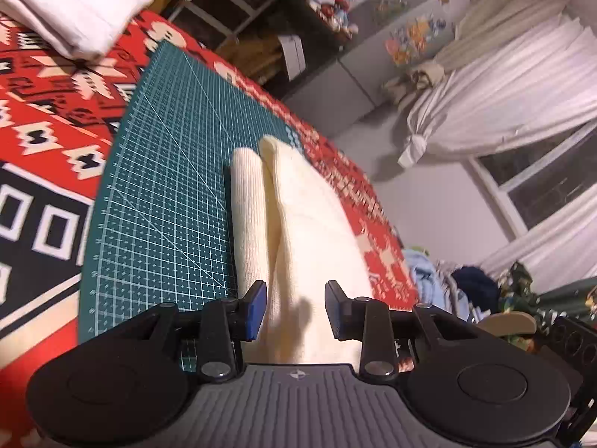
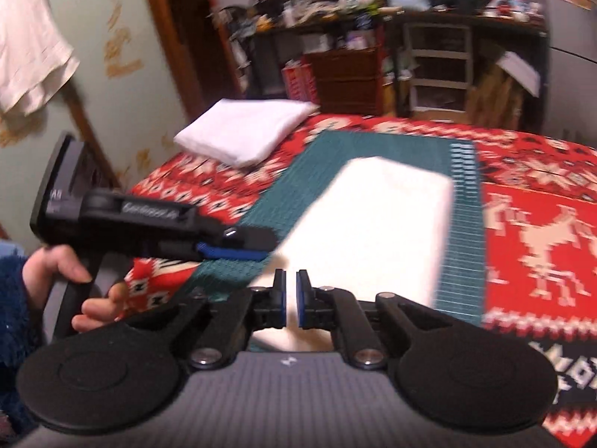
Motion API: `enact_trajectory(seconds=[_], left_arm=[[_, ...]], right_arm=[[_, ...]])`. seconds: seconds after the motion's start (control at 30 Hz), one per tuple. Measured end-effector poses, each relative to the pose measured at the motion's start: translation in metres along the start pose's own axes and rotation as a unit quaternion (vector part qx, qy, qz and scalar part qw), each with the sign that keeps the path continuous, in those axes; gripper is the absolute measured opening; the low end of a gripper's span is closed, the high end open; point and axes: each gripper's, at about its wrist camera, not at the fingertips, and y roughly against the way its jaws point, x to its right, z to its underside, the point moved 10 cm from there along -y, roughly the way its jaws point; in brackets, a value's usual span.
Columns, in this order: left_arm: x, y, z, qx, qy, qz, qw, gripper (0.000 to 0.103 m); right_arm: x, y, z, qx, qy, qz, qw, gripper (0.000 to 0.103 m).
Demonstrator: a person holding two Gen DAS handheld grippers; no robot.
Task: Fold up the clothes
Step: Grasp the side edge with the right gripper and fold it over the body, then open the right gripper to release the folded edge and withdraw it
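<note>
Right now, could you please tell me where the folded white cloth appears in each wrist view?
Left wrist view: folded white cloth at top left, on the red patterned blanket.
Right wrist view: upper centre-left, on the same blanket.
Shared landmark: the green cutting mat, beside the cloth in both views.

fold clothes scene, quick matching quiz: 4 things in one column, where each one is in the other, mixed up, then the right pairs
Things:
1. cream garment
2. white folded cloth
3. green cutting mat
4. left gripper

Places:
A. spread on the red patterned blanket
B. on the blanket, off the mat's far corner
C. lying folded on the mat
D. open at the garment's near end

Pairs: 1-C, 2-B, 3-A, 4-D
</note>
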Motion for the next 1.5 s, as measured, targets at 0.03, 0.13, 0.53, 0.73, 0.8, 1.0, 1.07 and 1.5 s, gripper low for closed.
enact_trajectory(seconds=[0.03, 0.13, 0.53, 0.73, 0.8, 1.0, 1.07, 1.5], left_arm=[[0.001, -0.004, -0.001, -0.003, -0.004, 0.000, 1.0000, 0.032], [0.004, -0.011, -0.005, -0.013, -0.015, 0.002, 0.9998, 0.032], [0.009, -0.020, 0.005, -0.047, -0.008, 0.012, 0.9988, 0.020], [0.005, -0.032, -0.004, -0.045, 0.011, 0.016, 0.9988, 0.022], [0.006, -0.035, -0.005, -0.052, 0.014, 0.014, 0.9985, 0.019], [0.029, -0.018, -0.011, -0.032, -0.013, -0.001, 0.9994, 0.010], [0.043, -0.004, -0.013, -0.016, -0.023, 0.002, 0.9996, 0.009], [0.006, -0.001, 0.012, -0.005, 0.009, -0.019, 0.9998, 0.011]], right_arm=[[0.010, 0.008, 0.000, 0.005, -0.009, 0.007, 1.000, 0.007], [0.042, 0.030, 0.002, 0.016, -0.045, 0.028, 0.998, 0.008], [0.080, 0.034, 0.035, -0.004, -0.088, 0.032, 0.996, 0.017], [0.075, 0.032, 0.038, -0.004, -0.067, 0.023, 0.997, 0.026], [0.070, 0.031, 0.042, -0.015, -0.046, 0.031, 0.998, 0.033], [0.063, 0.016, 0.055, -0.054, -0.028, 0.036, 0.998, 0.038], [0.065, 0.009, 0.057, -0.056, -0.028, 0.047, 0.997, 0.038], [0.069, 0.001, 0.062, -0.070, -0.035, 0.050, 0.996, 0.038]])
